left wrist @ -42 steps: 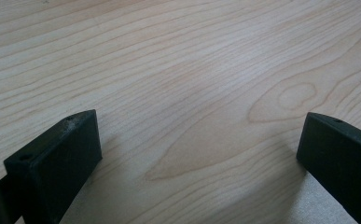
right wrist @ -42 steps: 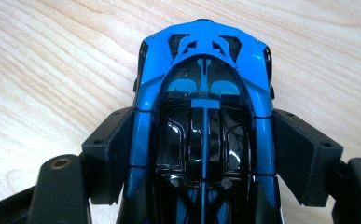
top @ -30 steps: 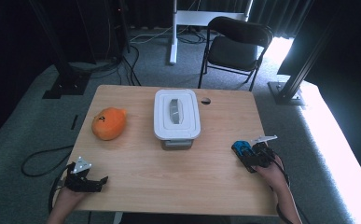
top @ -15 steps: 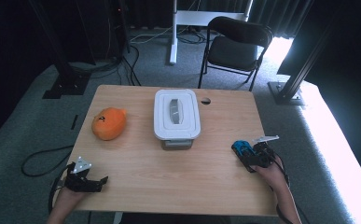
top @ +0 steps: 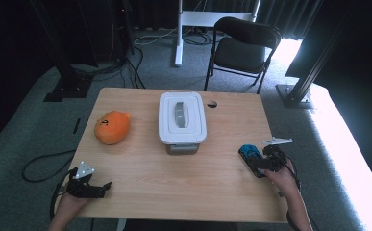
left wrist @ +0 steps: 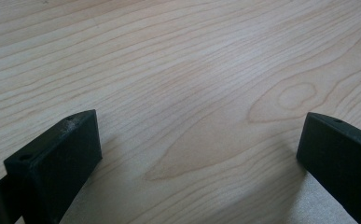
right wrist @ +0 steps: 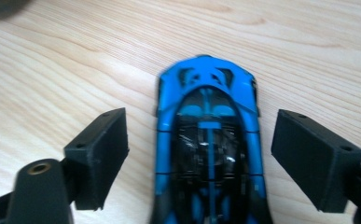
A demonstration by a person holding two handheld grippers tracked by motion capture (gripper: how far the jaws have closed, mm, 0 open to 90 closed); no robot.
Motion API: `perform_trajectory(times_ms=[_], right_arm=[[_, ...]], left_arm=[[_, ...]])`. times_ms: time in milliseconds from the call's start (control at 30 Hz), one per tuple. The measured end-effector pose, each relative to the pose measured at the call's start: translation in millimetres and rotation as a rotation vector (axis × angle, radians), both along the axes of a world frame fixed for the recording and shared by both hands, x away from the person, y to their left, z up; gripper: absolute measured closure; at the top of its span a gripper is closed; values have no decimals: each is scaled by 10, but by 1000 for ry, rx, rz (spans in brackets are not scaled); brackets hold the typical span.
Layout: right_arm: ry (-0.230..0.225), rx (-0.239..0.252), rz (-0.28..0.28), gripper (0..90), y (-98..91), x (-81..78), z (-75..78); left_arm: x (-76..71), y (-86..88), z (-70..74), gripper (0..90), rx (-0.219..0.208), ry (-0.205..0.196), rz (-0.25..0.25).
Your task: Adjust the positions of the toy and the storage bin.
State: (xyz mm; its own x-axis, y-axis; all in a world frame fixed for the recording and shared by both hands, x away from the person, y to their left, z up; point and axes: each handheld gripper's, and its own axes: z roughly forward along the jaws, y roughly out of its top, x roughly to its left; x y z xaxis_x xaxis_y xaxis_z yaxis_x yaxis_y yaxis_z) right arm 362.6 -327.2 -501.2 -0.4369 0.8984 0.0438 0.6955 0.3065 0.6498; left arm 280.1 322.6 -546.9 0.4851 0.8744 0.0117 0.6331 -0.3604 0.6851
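A blue and black toy car (right wrist: 208, 140) lies on the wooden table (top: 140, 168) between the jaws of my right gripper (right wrist: 201, 154). Those jaws have just been opening and stand clear of the car on both sides. From above, the car (top: 249, 155) sits near the table's right edge with the right gripper (top: 265, 162) over its rear. My left gripper (top: 90, 186) rests at the front left corner, open, with bare wood between its fingers (left wrist: 57, 158).
A white lidded box (top: 182, 119) stands in the middle of the table. An orange plush toy (top: 111, 127) lies at the left. A black folding chair (top: 243, 48) stands beyond the far edge, with dark stands on either side.
The right gripper has shifted slightly by the toy car. The left gripper, box and plush toy stay where they were.
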Motion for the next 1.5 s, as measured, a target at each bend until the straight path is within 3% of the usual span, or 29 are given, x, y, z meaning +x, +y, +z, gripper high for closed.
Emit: perform_trajectory(times_ms=[167, 300, 467, 600, 767, 967, 1067, 1233, 1400, 1500], right_arm=[[-7, 44, 2, 149, 47, -73, 34], [-19, 44, -3, 148, 65, -121, -3], [-58, 72, 2, 149, 99, -301, -66], [-83, 70, 26, 144, 165, -440, -118], [-90, 101, 69, 136, 213, -562, -188], [-158, 106, 123, 138, 300, -764, -218], [-147, 153, 154, 138, 336, -811, -240], [-123, 136, 185, 125, 424, -863, -344], [-72, 113, 199, 114, 466, -845, -447], [-102, 100, 187, 114, 467, -847, -453]], left_arm=[[0, 0, 0, 2, 0, 0, 0], [-1, -1, 0, 2, 1, 0, 1], [-2, -1, 0, 2, 1, 0, 1], [-3, -2, 0, 2, 1, 0, 0], [-4, -2, 0, 2, 0, 0, 1], [-5, 2, 2, 2, 0, 1, -1], [-2, 8, 5, 2, 2, 3, 2], [7, 24, 12, 10, -3, 6, 9], [34, 19, 43, 11, -4, 40, -7], [65, 1, 50, 10, 3, 45, -5]])
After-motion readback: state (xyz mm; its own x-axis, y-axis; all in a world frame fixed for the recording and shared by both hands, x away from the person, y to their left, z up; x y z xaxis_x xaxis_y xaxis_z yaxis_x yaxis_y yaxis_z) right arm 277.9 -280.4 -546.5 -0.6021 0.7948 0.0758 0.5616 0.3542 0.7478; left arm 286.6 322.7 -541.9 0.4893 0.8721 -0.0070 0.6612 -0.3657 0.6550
